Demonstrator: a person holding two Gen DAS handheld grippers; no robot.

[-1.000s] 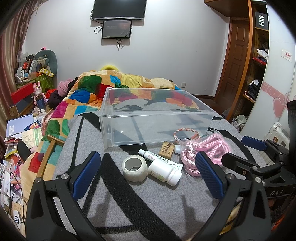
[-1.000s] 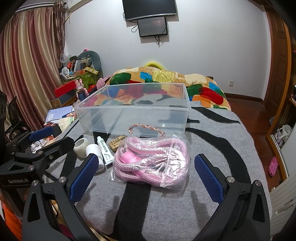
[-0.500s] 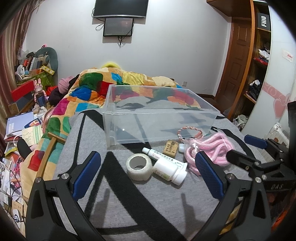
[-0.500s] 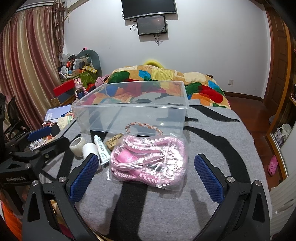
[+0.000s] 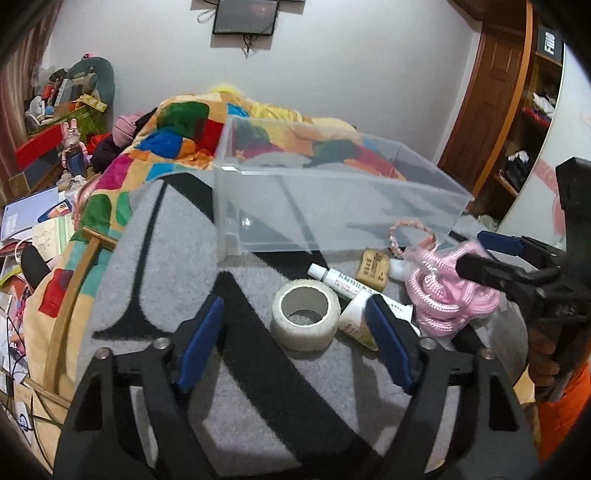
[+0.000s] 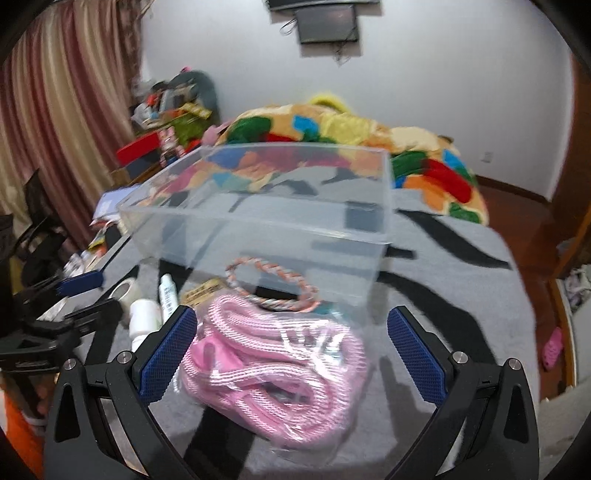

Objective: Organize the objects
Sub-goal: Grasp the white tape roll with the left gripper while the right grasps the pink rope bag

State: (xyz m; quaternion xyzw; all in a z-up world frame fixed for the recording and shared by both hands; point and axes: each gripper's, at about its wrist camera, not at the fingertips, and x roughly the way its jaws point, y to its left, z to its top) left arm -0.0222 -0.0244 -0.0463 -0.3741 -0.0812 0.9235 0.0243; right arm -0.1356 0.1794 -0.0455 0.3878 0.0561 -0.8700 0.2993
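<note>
A clear plastic box [image 5: 332, 206] stands empty on the grey striped blanket [image 5: 166, 280]; it also shows in the right wrist view [image 6: 258, 225]. In front of it lie a roll of white tape [image 5: 306, 319], a white bottle [image 5: 356, 319], a tube [image 5: 334, 280], a small tan block [image 5: 373, 267], a braided ring [image 6: 273, 280] and a bagged pink rope [image 6: 277, 373]. My left gripper [image 5: 295, 343] is open, its fingers either side of the tape. My right gripper [image 6: 291, 354] is open around the pink rope bag [image 5: 447, 295].
A colourful quilt [image 6: 332, 144] lies behind the box. Cluttered books and boxes [image 5: 33, 221] fill the floor at the left. A wooden door [image 5: 487, 96] and shelves stand at the right. A wall monitor [image 5: 245, 16] hangs on the far wall.
Both grippers have moved forward and down. The left one now brackets the tape roll; the right one now brackets the pink rope bag. Nothing has been gripped.
</note>
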